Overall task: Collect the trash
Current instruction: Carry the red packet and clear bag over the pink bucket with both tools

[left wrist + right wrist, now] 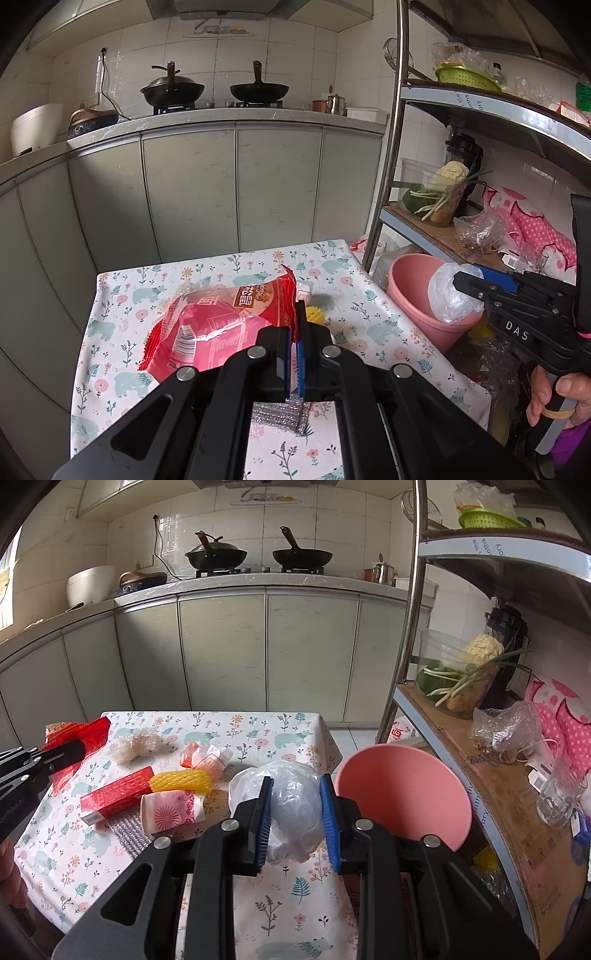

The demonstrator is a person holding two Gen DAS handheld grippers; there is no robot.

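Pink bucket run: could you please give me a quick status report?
Left gripper shut on red wrapper. Right gripper shut on clear plastic bag, beside pink bucket. More trash on table. Nothing blocking.

Red wrapper (207,325) print too small to read. Left gripper (296,334) hides most of silver mesh pad (280,413). Pink bucket (406,797) base hidden behind right gripper (297,816).
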